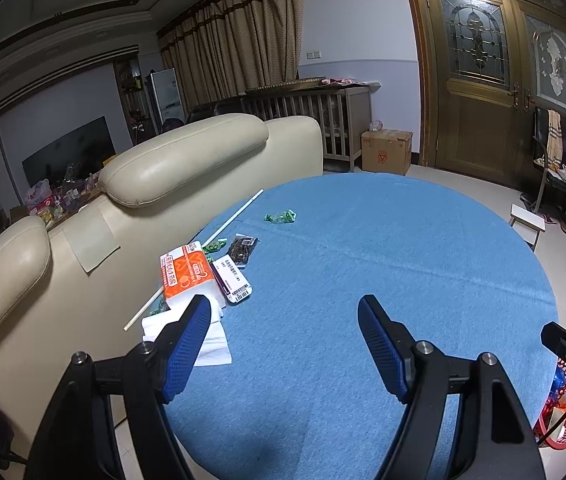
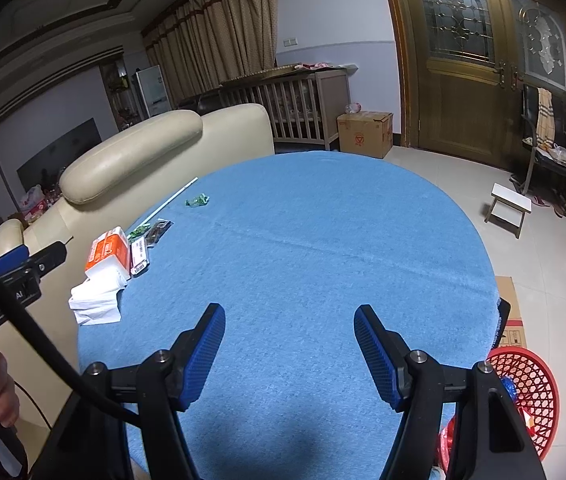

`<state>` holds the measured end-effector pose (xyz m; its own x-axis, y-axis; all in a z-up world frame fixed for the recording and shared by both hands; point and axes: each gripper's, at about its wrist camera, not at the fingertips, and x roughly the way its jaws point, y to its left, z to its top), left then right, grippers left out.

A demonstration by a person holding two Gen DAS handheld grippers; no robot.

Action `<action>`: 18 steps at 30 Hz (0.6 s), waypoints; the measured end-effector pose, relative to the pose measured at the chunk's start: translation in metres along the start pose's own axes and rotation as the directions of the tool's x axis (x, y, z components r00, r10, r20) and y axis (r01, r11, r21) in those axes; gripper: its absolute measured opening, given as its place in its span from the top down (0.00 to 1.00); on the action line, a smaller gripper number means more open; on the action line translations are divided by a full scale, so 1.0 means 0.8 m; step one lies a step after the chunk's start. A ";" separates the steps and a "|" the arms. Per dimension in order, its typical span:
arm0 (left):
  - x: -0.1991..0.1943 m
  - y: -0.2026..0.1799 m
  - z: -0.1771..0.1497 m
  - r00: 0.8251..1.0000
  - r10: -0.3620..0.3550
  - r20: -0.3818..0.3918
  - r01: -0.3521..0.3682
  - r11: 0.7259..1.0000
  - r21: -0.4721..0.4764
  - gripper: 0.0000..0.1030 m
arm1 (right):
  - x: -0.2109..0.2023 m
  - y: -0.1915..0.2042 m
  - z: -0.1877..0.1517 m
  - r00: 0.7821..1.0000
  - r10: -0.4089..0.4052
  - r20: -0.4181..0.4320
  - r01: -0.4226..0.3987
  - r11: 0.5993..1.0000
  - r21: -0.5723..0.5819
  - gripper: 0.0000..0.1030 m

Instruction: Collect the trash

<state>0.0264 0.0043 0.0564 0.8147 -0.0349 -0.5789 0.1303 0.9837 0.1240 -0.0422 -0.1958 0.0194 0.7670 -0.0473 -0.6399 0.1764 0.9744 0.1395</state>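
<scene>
A round table with a blue cloth [image 1: 383,280] [image 2: 303,260] holds trash along its left side. A crumpled green wrapper [image 1: 280,217] [image 2: 198,200] lies far left. Nearer are a dark snack packet [image 1: 244,248] [image 2: 158,229], a white and purple packet [image 1: 232,282] [image 2: 139,257], an orange tissue pack [image 1: 185,272] [image 2: 108,258], white tissues [image 1: 211,336] [image 2: 95,302] and a thin white stick [image 1: 199,254] [image 2: 171,198]. My left gripper [image 1: 285,308] is open and empty above the cloth, right of the tissues. My right gripper [image 2: 289,314] is open and empty over the cloth's near middle.
A red mesh basket [image 2: 523,392] [image 1: 563,420] stands on the floor at the table's right, with some items inside. A cream sofa [image 1: 103,200] [image 2: 131,148] backs onto the table's left. Cardboard boxes [image 2: 365,134], a small white stool [image 2: 509,204] and a chair stand beyond.
</scene>
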 end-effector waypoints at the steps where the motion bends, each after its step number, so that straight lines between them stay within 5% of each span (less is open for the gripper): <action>1: 0.000 0.000 0.000 1.000 0.000 -0.001 0.000 1.000 0.000 0.26 | 0.001 0.001 0.000 1.000 0.000 0.000 0.000 1.000 -0.001 0.31; 18: 0.001 0.005 -0.004 1.000 0.000 -0.003 0.000 1.000 -0.003 0.26 | 0.004 0.005 -0.004 1.000 0.001 -0.005 -0.001 1.000 0.002 0.31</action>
<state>0.0258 0.0089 0.0538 0.8127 -0.0342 -0.5817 0.1287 0.9842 0.1220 -0.0409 -0.1913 0.0157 0.7643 -0.0456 -0.6432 0.1770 0.9740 0.1413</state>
